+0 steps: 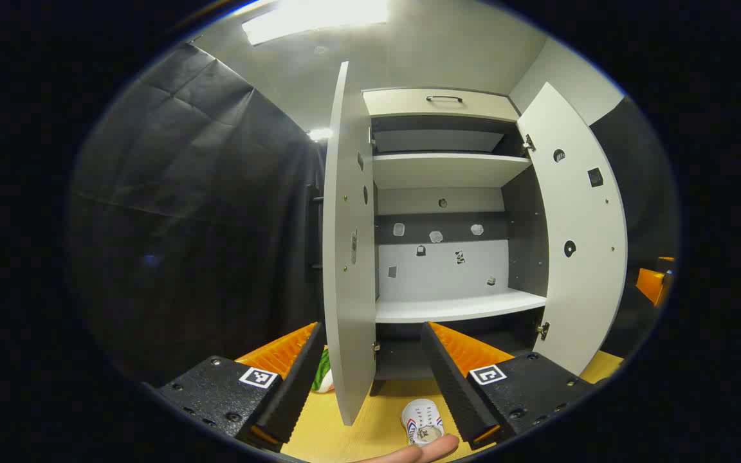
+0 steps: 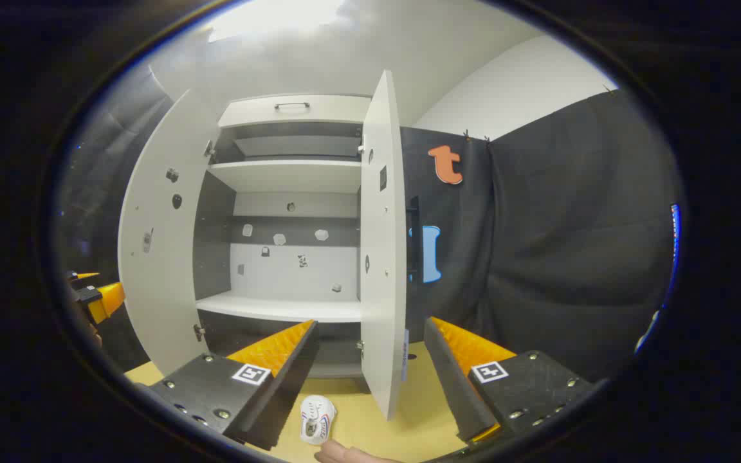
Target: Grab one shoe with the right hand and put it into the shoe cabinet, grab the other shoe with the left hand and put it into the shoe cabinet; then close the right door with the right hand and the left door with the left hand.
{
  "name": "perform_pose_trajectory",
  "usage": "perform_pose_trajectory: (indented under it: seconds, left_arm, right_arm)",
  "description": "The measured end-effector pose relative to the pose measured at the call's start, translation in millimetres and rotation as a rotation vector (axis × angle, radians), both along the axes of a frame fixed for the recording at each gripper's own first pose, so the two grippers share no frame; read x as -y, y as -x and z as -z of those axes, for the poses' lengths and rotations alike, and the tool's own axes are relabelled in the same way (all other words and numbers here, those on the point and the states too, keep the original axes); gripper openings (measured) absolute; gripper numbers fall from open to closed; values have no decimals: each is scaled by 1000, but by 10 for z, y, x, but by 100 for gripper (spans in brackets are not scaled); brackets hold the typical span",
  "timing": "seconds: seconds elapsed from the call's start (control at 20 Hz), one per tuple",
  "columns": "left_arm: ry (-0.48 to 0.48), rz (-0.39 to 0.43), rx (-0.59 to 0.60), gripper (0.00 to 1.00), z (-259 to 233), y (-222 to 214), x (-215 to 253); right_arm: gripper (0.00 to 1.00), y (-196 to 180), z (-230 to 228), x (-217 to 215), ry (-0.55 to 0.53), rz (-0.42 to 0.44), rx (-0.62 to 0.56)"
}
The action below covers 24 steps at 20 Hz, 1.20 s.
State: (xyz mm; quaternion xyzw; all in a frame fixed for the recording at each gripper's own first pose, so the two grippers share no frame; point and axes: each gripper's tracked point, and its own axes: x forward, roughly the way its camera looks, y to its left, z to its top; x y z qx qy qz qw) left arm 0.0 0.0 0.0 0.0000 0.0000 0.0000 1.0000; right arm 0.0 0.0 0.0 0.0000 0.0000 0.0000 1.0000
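**Both grippers spread before the open shoe cabinet, shoes on the floor**

Shoe cabinet (image 1: 448, 212) stands ahead, pale grey with dark inner sides, both doors swung wide. In the left gripper view the left door (image 1: 348, 257) is seen nearly edge-on, the right door (image 1: 576, 231) angled outward. A drawer front with a dark handle (image 1: 444, 98) sits across the top. Lower shelf (image 1: 457, 305) and upper shelf (image 1: 448, 168) carry no shoes.

Left gripper (image 1: 370, 386): jaws spread, nothing between them but the bottom edge of the left door and the yellow floor (image 1: 377, 411). White shoe (image 1: 422, 421) with red and blue side stripes lies on the floor just inside the right-hand finger, toe toward the cabinet. A second shoe (image 1: 323, 379), white and green, partly hidden behind the left door. A fingertip (image 1: 422, 450) shows at the bottom edge, just beside the white shoe.

Right gripper (image 2: 370, 379): jaws spread, holding nothing, with the lower end of the right door (image 2: 383, 244) between them. The white shoe (image 2: 317, 418) lies on the floor near the left-hand finger. The left gripper (image 2: 97, 299) shows far off at the left edge; its state cannot be told there.
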Motion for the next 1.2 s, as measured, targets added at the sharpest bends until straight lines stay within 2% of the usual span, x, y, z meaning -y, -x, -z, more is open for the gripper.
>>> perform_pose_trajectory:
  seconds: [0.05, 0.15, 0.65, 0.8, 1.0, 1.2]
  left_arm:
    - [1, 1, -1, 96, 7, -6, -2]
    - [1, 5, -4, 93, 20, -12, -5]
    - [15, 23, -13, 93, 76, -47, -15]
    - [19, 30, -13, 93, 84, -51, -16]
    - [27, 40, -7, 93, 85, -53, -13]
    - [37, 52, -4, 93, 98, -46, -16]
  right_arm:
    - [98, -14, 8, -11, 1, -2, 0]
    - [98, 4, 3, -24, 2, -6, 6]
    - [98, -28, 120, -99, 14, -20, -4]
    - [98, -97, 254, -217, -7, -49, -23]
    - [98, -215, 736, -395, 24, -77, -100]
    - [98, -366, 1479, -658, 87, -111, -212]
